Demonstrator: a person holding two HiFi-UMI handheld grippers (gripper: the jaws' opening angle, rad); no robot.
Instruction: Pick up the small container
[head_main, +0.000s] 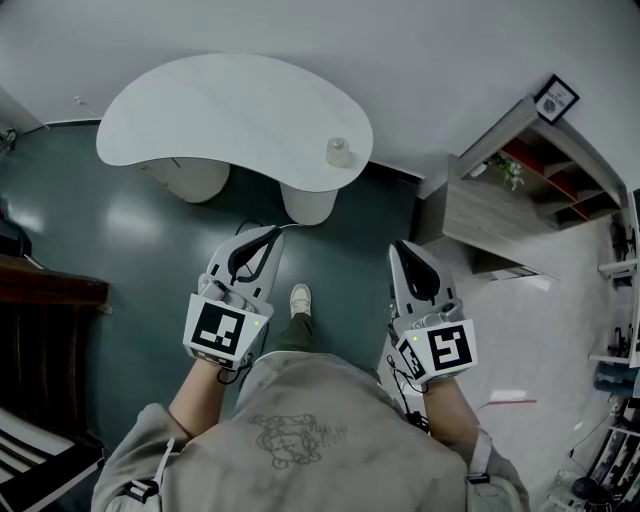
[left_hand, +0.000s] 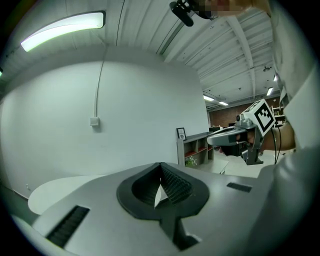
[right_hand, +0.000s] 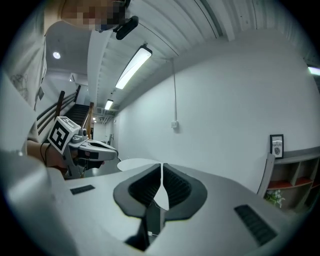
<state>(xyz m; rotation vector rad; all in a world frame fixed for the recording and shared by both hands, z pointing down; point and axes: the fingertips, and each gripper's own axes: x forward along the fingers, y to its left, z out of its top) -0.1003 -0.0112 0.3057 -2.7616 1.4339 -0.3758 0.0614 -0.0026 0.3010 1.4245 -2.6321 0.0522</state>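
Note:
The small pale container (head_main: 338, 152) stands near the right edge of a white kidney-shaped table (head_main: 220, 110) in the head view. Both grippers hover over the floor, well short of the table and apart from the container. My left gripper (head_main: 272, 232) points toward the table with its jaws shut and nothing in them. My right gripper (head_main: 399, 246) is likewise shut and empty. In the left gripper view the ribbed pads (left_hand: 172, 182) meet, and the right gripper (left_hand: 240, 132) shows beyond them. The right gripper view shows shut jaws, the left gripper (right_hand: 80, 145) and the table (right_hand: 135, 163) beyond.
A grey shelf unit (head_main: 520, 190) with a small plant and a framed picture (head_main: 556, 98) stands to the right of the table. Dark wooden stairs (head_main: 40, 300) lie at the left. The person's shoe (head_main: 300, 298) is on the teal floor between the grippers.

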